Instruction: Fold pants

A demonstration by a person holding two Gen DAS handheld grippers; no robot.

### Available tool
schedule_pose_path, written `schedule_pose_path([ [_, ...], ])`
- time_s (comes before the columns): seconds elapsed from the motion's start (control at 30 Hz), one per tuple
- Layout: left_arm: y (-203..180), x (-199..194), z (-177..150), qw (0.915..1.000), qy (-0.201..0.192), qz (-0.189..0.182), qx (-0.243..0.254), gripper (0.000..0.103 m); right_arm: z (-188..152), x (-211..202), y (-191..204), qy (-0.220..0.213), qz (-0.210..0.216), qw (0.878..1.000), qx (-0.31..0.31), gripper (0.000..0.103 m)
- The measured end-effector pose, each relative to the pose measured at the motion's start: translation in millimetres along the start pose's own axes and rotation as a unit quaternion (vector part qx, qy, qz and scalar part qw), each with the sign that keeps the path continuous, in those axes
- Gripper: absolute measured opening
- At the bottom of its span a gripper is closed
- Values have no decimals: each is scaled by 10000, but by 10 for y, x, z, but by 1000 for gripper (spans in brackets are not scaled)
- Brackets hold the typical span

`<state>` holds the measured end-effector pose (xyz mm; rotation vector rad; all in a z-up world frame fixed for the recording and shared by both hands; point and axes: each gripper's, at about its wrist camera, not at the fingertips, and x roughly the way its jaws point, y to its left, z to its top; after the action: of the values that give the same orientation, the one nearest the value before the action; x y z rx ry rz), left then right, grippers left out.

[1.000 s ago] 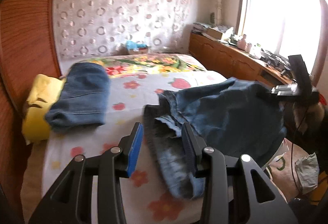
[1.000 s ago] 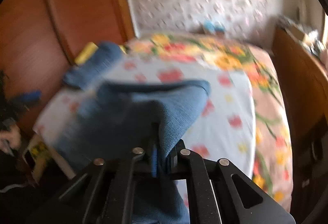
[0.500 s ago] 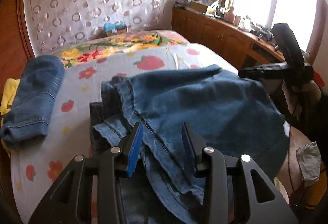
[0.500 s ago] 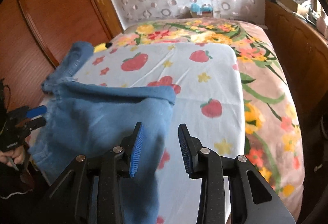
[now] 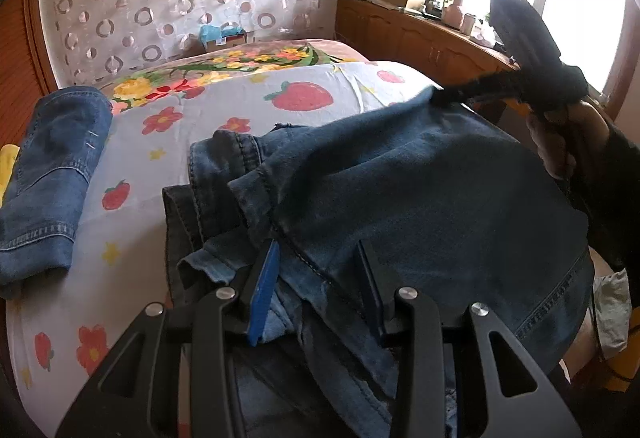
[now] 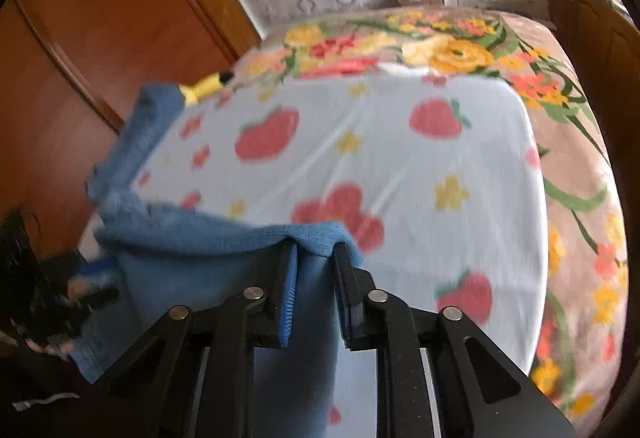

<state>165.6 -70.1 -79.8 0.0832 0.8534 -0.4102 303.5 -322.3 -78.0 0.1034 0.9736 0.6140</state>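
A pair of blue jeans point(image 5: 420, 177) lies bunched across the near part of the bed. My left gripper point(image 5: 318, 250) hovers low over its crumpled near end. The jaws stand apart, both pad faces are bare, and a denim seam runs between them. In the left wrist view, my right gripper point(image 5: 452, 95) is a dark blur at the jeans' far edge, held by a hand point(image 5: 560, 133). In the right wrist view, the right gripper point(image 6: 315, 250) is closing on a fold of the jeans point(image 6: 208, 250). That fold fills the gap and drapes over the tips.
A second, folded pair of jeans point(image 5: 52, 173) lies at the bed's left side beside a yellow item point(image 5: 6, 165). The strawberry-print sheet point(image 5: 240, 97) stretches beyond. A wooden cabinet point(image 5: 400, 37) with clutter runs under the window, and a wooden wardrobe point(image 6: 100, 37) borders the left.
Both grippers came forward and down and the jeans settled onto the bed. The right gripper let go of the cloth, stood open, then narrowed again on its edge. The left gripper's gap stayed the same.
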Motion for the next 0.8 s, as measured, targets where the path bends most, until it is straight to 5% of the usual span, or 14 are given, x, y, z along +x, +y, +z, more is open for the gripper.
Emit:
schedule_pose_path([
  [0.4,70,-5,-59,9999,-25,-133,-92,38,225,-121,175,-1092,-350,9929,-325,7],
  [0.57,99,-70,-88,9996,-65,-159,-226,38,188,-184,143,-796,-719,9940,-235,8],
  [0.63,105,-113,-74,9995,-117,-156,-243,38,80,-279,178,-713,-772,9939,-325,20],
  [0.73,109,-177,17,9994,-233,-140,-234,38,-143,-400,220,-499,-719,9953,-410,55],
  [0.8,102,-230,131,9990,-355,-169,-189,38,-298,-455,248,-371,-750,9955,-449,62],
])
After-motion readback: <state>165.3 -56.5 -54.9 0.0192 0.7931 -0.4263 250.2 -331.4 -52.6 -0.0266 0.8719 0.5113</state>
